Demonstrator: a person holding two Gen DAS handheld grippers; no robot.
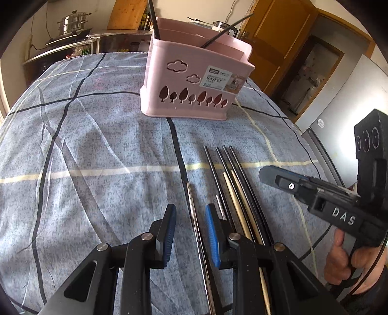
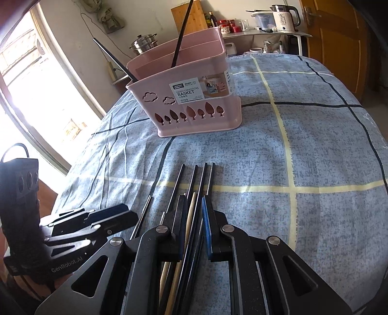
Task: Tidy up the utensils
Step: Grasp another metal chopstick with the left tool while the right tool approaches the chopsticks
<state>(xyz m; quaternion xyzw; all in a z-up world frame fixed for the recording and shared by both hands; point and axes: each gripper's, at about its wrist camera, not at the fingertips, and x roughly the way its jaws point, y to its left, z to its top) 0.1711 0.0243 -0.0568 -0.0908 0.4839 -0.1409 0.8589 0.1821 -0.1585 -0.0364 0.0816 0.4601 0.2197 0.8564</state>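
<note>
A pink chopstick basket (image 1: 194,80) stands on the blue checked tablecloth, also in the right wrist view (image 2: 189,97), with two black chopsticks (image 1: 218,36) leaning inside. Several chopsticks lie side by side on the cloth: black ones (image 1: 228,169), two wooden ones (image 1: 234,196) and a metal one (image 1: 194,210). My left gripper (image 1: 190,215) is open, its blue pads either side of the metal chopstick. My right gripper (image 2: 195,213) is open over the black and wooden chopsticks (image 2: 191,208); it also shows in the left wrist view (image 1: 264,175).
The tablecloth (image 1: 84,157) covers the whole table. Behind it are a steel pot (image 1: 72,23) on a counter, a kettle (image 2: 283,18), jars on a shelf, a wooden door (image 2: 337,41) and a bright window (image 2: 36,97) at left.
</note>
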